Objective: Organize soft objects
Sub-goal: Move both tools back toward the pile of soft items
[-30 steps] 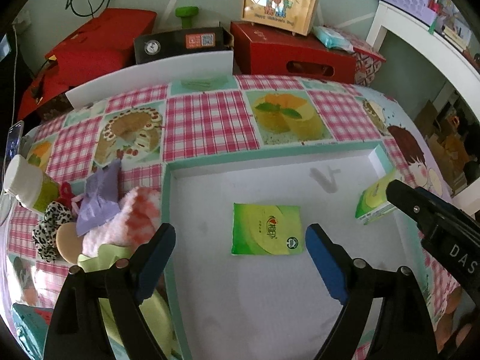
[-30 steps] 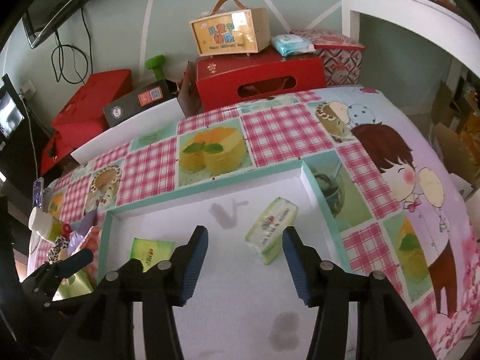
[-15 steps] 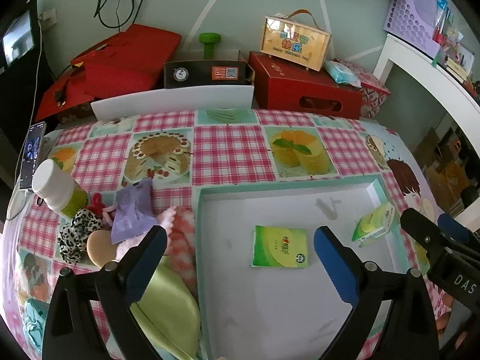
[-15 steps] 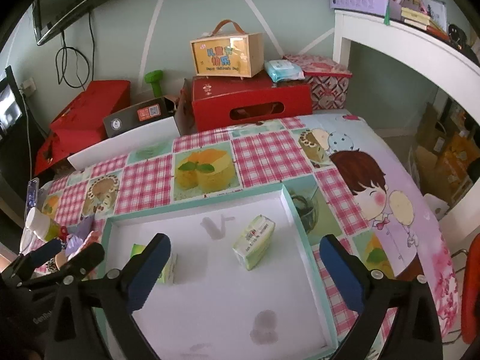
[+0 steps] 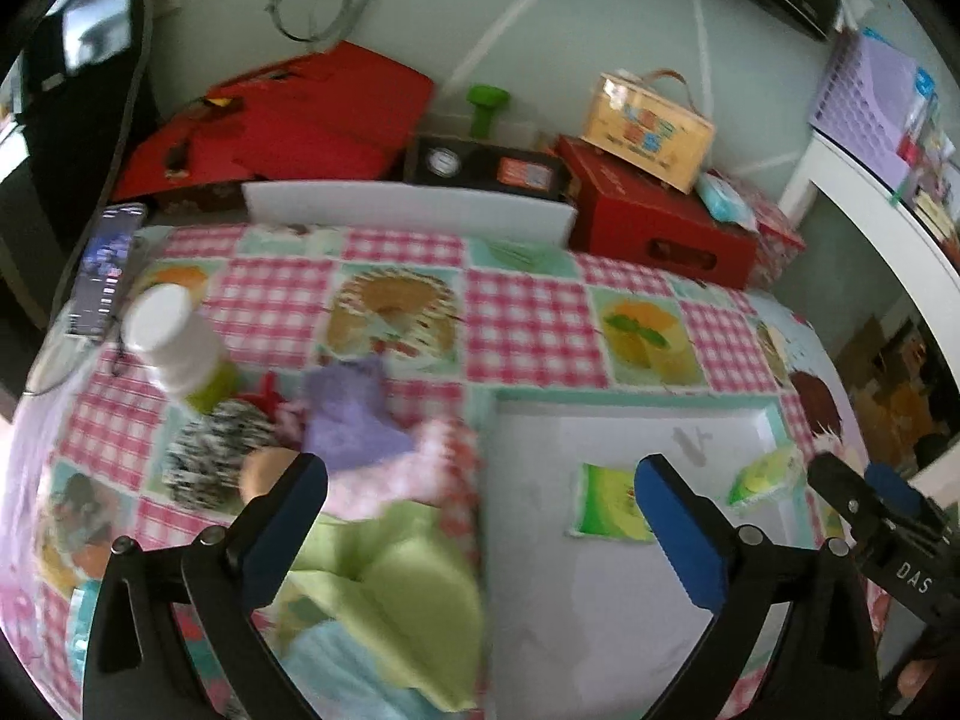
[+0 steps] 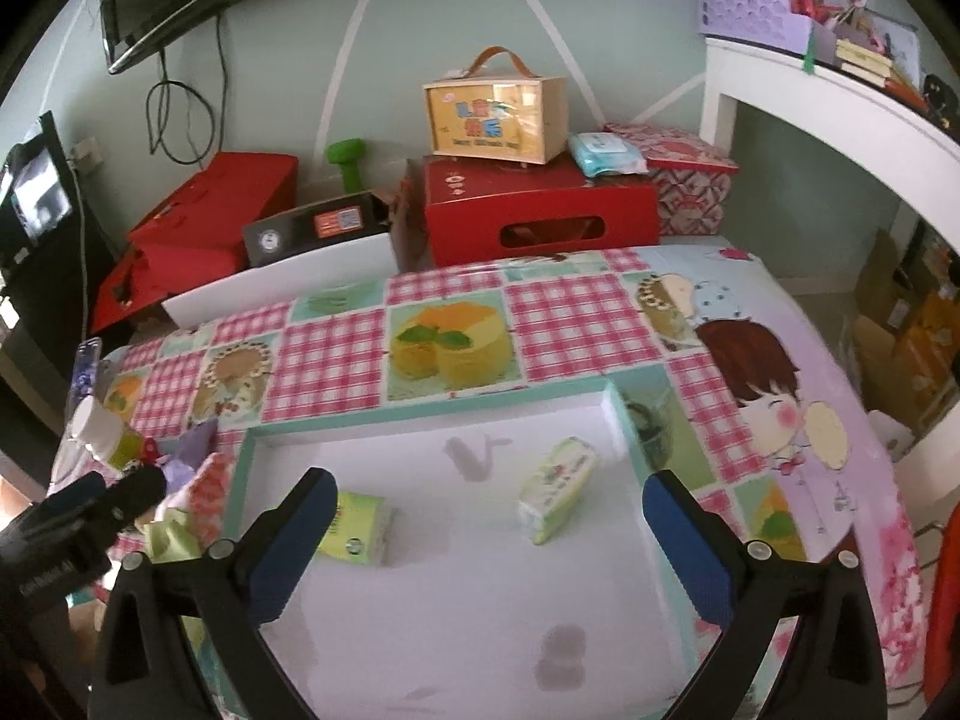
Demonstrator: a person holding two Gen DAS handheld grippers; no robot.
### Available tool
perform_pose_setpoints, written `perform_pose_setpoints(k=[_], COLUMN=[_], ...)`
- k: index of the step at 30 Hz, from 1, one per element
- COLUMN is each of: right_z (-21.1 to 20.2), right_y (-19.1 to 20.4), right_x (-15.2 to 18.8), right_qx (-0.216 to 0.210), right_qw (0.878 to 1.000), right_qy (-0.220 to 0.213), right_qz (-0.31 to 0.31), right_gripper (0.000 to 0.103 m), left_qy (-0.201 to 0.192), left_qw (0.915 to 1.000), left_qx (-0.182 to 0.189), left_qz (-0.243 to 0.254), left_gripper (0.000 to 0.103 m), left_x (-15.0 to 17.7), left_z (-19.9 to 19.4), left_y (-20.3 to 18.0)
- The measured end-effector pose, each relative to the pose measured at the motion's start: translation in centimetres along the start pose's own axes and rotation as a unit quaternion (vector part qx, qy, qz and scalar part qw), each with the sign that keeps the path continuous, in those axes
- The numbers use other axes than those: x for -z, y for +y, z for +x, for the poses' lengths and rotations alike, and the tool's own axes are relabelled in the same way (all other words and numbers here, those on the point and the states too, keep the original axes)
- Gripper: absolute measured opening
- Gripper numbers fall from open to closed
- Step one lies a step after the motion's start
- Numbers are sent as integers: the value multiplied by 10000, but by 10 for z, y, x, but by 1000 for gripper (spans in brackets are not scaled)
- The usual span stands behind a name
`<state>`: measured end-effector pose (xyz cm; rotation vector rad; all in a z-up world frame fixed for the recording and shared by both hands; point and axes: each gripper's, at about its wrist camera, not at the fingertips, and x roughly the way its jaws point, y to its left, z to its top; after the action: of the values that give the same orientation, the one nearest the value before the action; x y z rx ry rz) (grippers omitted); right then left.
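While both tools (image 6: 483,531) gape, tissue packs (image 6: 558,489) lie between, untouched.

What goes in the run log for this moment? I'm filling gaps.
left tongs: open, empty | right tongs: open, empty | tray: two tissue packs | soft pile: left of tray

Two green tissue packs sit in the one white tray (image 6: 240,468): a flat pack (image 6: 357,525) and a second pack (image 6: 558,489) lying on its side. Beside the tray lies a pile of soft things: one purple pouch (image 5: 351,420), one lime-green cloth (image 5: 396,582), one leopard-print scrunchie (image 5: 207,462) and one pink fluffy item (image 5: 414,468). One white-capped bottle (image 5: 174,348) stands nearby. Two red boxes (image 6: 540,210) sit behind the table.
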<state>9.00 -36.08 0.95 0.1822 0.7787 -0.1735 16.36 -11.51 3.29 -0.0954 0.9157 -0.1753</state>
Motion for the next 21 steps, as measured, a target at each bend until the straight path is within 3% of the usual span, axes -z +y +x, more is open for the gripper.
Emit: perform_pose_setpoints(k=[3,8,13,16,21], right_z=[4,8,15,22,29], right_y=[6,19,47,70,110], right_x=[1,4,8,15,30], right_qx=[-116,-64,-390,-722,-1001], right_qw=[9999,9997,9975,9942,9864], right_qy=[62,148,260,385,579], right_qz=[-1,-191,-524,-705,-1165], right_gripper=[103,103,103,103,103], left_qy=[-171,-200,-143,-10,452], left_qw=[9993,9963,9923,9918,9935], left_qx=[-281,-371,-604,-468,-430], left_qz=[-171,-750,-1069,-1186,-955], left_gripper=[102,102,102,102,102], left_x=[-4,-3,-2,2,9], left_z=[-9,-14,-16,-14,2], left_y=[24,68,95,103,100])
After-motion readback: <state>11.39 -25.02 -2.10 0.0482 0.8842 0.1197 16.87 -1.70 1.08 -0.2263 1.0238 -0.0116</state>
